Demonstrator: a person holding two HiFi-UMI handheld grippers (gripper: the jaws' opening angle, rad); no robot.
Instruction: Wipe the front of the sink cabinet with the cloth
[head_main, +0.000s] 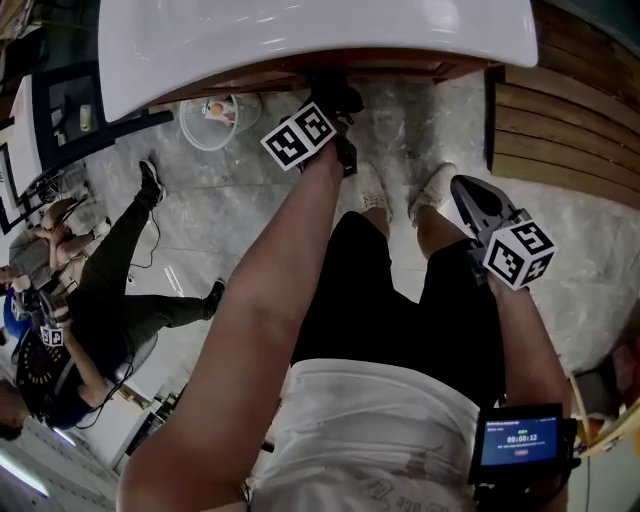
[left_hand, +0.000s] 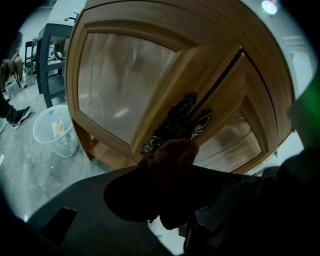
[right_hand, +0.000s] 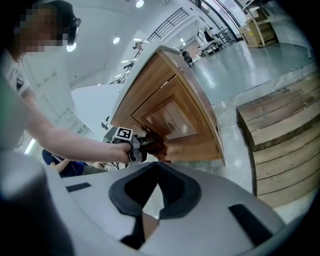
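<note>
Brown cloth (left_hand: 172, 165) is sitting bunched between the jaws of the left gripper (left_hand: 167, 192), which are clamping down on it, and the wad is pressing straight ahead of the gripper onto the cabinet (left_hand: 200, 60) front. Contact is falling at the dark ornate handles (left_hand: 176, 119), just where the two doors are meeting. The seam (left_hand: 225, 74) between them is running away from the gripper, up and to the right in the left gripper view, so a stroke along it would be following the doors' long axis. The broad glossy door panel (left_hand: 120, 70) is lying to the gripper's left and a narrower one to its right. The left arm is doing the reaching, stretched under the rim of the white sink (head_main: 300, 30). The right gripper (right_hand: 144, 207) is hanging back over the person's right leg, well apart from the cabinet, jaws drawn together with nothing between them, so I am judging the left gripper to be the working one. Below the left gripper grey marbled floor (head_main: 560, 260) is spreading; a white basket (left_hand: 52, 132) is standing off to its left, wooden steps (right_hand: 280, 125) are lying beyond the right gripper, and a seated person (head_main: 100, 300) is sitting far to the left
</note>
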